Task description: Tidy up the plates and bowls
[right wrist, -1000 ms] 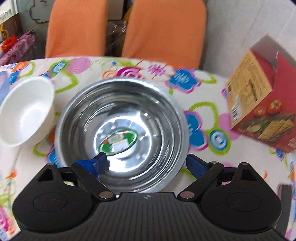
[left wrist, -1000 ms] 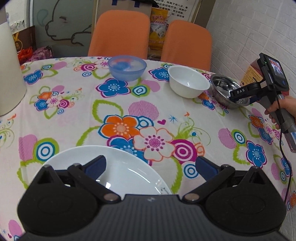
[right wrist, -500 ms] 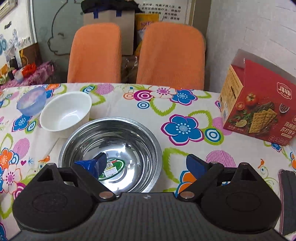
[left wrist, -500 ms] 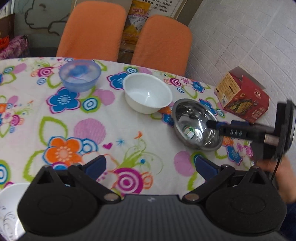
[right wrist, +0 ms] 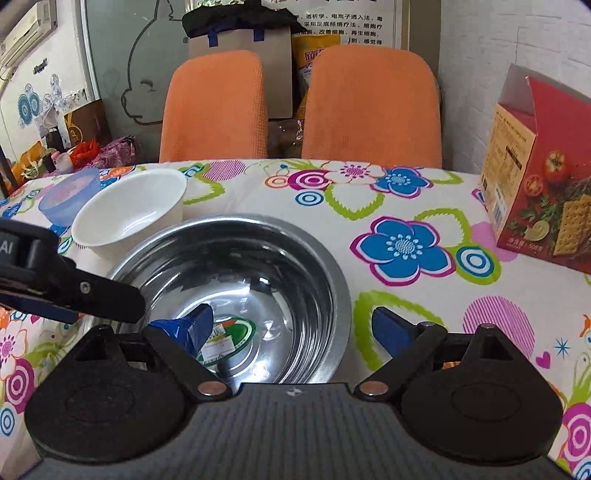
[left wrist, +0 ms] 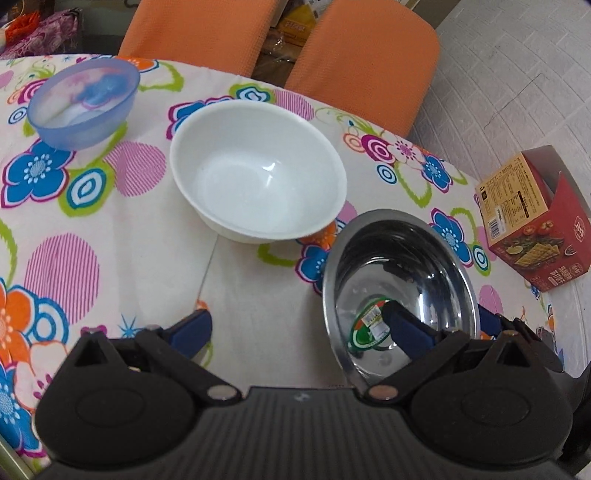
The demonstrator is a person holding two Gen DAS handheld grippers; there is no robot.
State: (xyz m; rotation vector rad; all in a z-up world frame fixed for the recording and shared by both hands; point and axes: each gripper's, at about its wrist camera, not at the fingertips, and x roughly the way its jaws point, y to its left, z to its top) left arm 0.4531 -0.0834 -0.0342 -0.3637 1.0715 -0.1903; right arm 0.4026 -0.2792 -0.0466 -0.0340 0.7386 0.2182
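Evidently both grippers straddle the steel bowl's (right wrist: 236, 291) rim on the table (right wrist: 406, 206), the left gripper (left wrist: 299, 332) and right gripper (right wrist: 295, 326) each with wide-open jaws holding nothing, so closing unevenly could tip it against the touching white bowl (left wrist: 258, 173).

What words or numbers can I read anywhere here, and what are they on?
"AI": side of the left hand-held gripper, right wrist view, cut off.
"508": red cracker box, low on its front; other print too small.
Wall poster: Chinese print, too small.
Sticker in the steel bowl: blurred.
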